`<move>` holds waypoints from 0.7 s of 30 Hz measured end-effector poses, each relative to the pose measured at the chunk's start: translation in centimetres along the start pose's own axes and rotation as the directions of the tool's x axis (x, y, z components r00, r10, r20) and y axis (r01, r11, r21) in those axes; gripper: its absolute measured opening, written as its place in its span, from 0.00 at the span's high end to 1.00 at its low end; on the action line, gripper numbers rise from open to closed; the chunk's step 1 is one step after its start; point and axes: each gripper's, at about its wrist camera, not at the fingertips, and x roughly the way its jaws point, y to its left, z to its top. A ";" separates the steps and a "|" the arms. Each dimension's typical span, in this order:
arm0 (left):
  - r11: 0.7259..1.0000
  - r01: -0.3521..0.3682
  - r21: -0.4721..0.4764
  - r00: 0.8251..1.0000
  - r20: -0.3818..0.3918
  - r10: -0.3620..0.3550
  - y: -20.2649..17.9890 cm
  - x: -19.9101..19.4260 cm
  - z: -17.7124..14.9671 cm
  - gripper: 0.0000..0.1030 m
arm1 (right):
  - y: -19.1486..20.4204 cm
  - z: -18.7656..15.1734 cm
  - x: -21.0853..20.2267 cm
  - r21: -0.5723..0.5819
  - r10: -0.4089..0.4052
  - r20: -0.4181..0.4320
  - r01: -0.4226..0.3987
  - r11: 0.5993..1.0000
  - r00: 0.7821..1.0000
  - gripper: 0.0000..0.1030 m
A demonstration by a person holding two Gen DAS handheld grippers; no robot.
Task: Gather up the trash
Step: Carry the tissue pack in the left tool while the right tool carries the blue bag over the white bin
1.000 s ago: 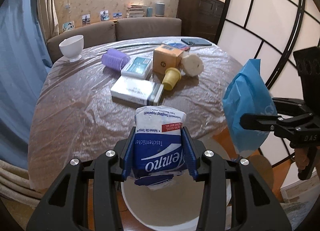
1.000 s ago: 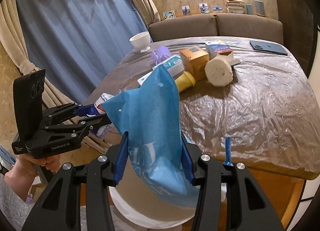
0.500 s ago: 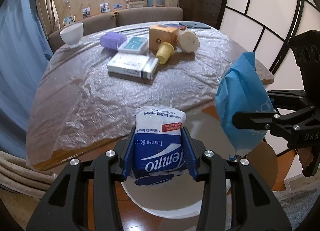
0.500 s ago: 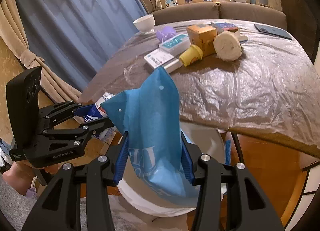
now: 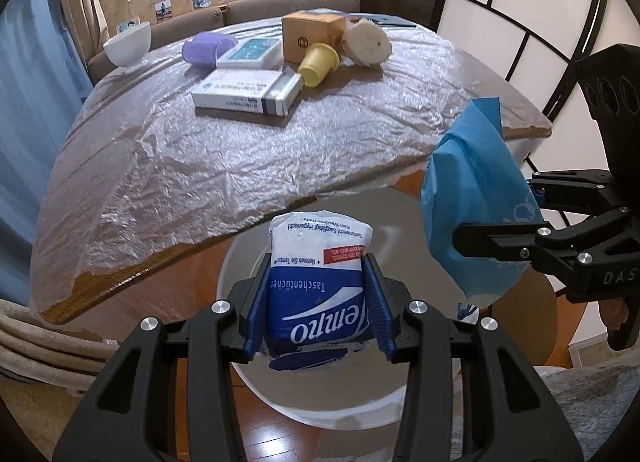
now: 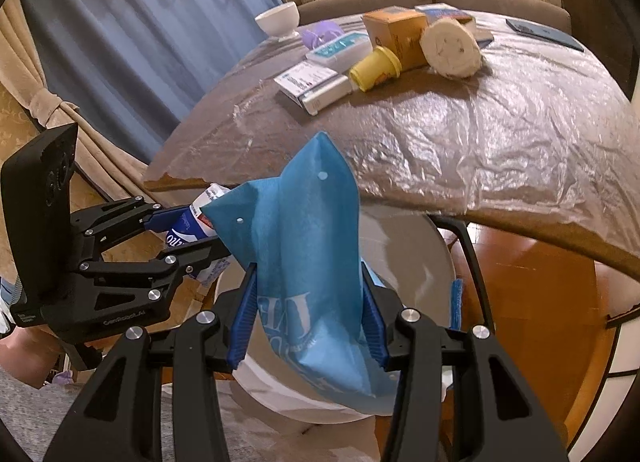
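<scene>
My left gripper (image 5: pixel 316 264) is shut on a blue and white Tempo tissue pack (image 5: pixel 318 286), held upright over the open mouth of a round white bin (image 5: pixel 344 414) that stands on the floor below the table edge. To its right, my right gripper (image 6: pixel 308 274) is shut on a crumpled blue bag (image 6: pixel 304 230) with white lettering, also above the bin (image 6: pixel 404 254). In the right wrist view the left gripper (image 6: pixel 188 234) with the tissue pack (image 6: pixel 180 232) is close at the left. The blue bag (image 5: pixel 468 202) hangs at the right in the left wrist view.
The table (image 5: pixel 200 166) under clear plastic film carries a white flat box (image 5: pixel 248 92), a yellow cup (image 5: pixel 318 64) on its side, a brown carton (image 5: pixel 310 32), a cream roll (image 5: pixel 368 44), a purple roll (image 5: pixel 204 46) and a white bowl (image 5: pixel 128 44). A sofa stands behind it.
Both grippers have sunk and tipped further down over the bin, each still holding its item. The table top now sits higher in both views and more of the bin shows.
</scene>
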 end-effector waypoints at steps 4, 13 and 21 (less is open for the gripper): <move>1.000 -0.003 0.006 1.000 -0.024 0.003 -0.3 0.8 -0.4 0.56 | -0.4 -0.3 0.8 0.013 -0.003 -0.017 0.003 1.000 1.000 0.56; 0.999 -0.043 0.032 0.996 -0.078 0.045 -0.6 2.6 -0.9 0.56 | -1.0 -1.4 2.5 0.027 -0.031 -0.053 0.033 0.999 0.998 0.56; 0.996 -0.062 0.061 0.992 -0.108 0.068 -0.9 4.0 -1.5 0.56 | -1.1 -1.5 4.2 0.041 -0.052 -0.077 0.055 0.998 0.996 0.56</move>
